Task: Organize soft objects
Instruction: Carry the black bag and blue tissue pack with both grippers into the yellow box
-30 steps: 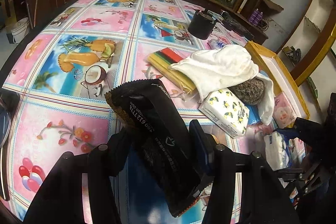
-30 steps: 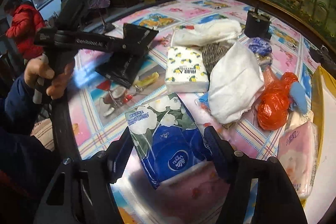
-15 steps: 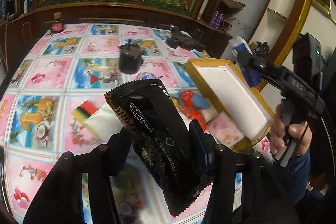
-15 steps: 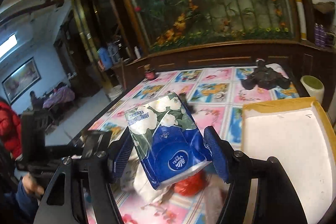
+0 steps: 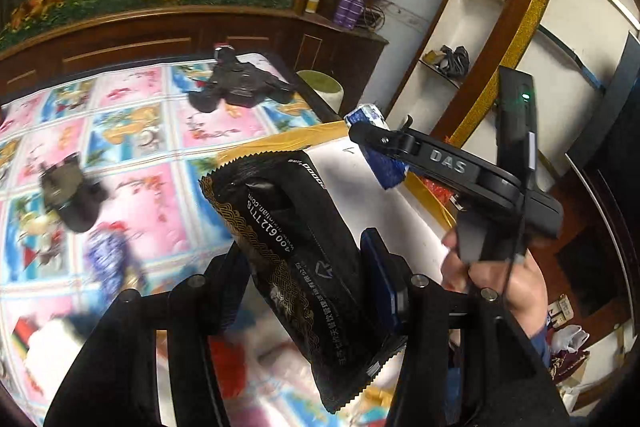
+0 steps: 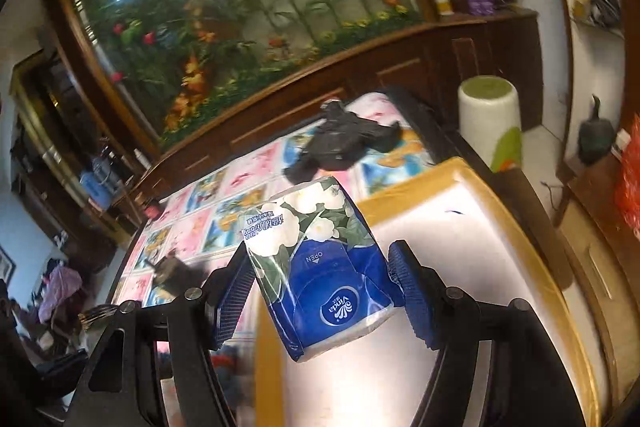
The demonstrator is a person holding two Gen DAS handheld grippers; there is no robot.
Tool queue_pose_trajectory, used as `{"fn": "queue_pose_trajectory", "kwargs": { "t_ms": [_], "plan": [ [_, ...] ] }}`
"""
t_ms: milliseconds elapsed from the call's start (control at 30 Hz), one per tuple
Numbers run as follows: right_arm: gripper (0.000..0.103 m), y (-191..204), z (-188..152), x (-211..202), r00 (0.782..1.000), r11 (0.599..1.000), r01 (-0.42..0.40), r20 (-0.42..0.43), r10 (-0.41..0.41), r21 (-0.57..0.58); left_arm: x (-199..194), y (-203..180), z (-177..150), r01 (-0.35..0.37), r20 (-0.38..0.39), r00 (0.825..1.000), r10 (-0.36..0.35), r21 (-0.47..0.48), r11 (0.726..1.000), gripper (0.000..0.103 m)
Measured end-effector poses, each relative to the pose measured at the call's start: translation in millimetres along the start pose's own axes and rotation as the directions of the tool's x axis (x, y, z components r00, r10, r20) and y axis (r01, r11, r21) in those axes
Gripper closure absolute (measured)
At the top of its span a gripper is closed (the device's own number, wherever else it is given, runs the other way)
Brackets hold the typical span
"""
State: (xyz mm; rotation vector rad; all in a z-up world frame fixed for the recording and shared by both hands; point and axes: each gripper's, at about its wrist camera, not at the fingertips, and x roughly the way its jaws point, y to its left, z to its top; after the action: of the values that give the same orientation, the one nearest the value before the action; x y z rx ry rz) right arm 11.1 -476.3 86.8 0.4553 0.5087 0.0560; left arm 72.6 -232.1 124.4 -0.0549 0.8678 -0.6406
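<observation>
**Both grippers loaded above the yellow-rimmed box**

The table wears a glossy cloth of pink and blue picture squares, and a dark wooden ledge runs behind it under a big mural of bamboo and orange flowers. At the table's right end sits a shallow white box with a yellow rim. The left gripper is clamped on a black foil pouch, held over the box's near edge. The right gripper pinches a blue-and-white tissue pack above the box's white floor.

Only the left camera catches the hand on the right tool's handle. Only the right camera shows the white and green cylinder beyond the box and the ceiling light's glare on the mural
</observation>
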Motion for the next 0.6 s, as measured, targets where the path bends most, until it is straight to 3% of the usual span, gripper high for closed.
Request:
{"fn": "queue_pose_trajectory", "kwargs": {
  "t_ms": [100,233,400,600],
  "plan": [
    [0.036,-16.2,4.3,0.7,1.0,0.998,-0.025,-0.003,0.026,0.063,25.0,-9.6,10.5,0.003,-0.028,1.0,-0.004,-0.007,1.0,0.05],
    [0.036,-34.4,18.8,1.5,1.0,0.997,0.013,-0.003,-0.013,0.079,51.4,-17.2,14.8,0.004,-0.059,0.998,-0.004,0.001,1.0,0.05],
    [0.036,-37.4,20.8,-9.6,0.999,0.994,0.037,-0.035,-0.034,0.105,82.1,-18.4,14.3,-0.005,-0.103,0.995,0.004,-0.01,1.0,0.051],
    [0.036,-29.9,23.6,7.2,0.995,0.994,0.054,-0.089,-0.046,0.095,104.6,-13.9,7.3,-0.004,-0.143,0.99,0.001,-0.021,1.0,0.051]
  ]
}}
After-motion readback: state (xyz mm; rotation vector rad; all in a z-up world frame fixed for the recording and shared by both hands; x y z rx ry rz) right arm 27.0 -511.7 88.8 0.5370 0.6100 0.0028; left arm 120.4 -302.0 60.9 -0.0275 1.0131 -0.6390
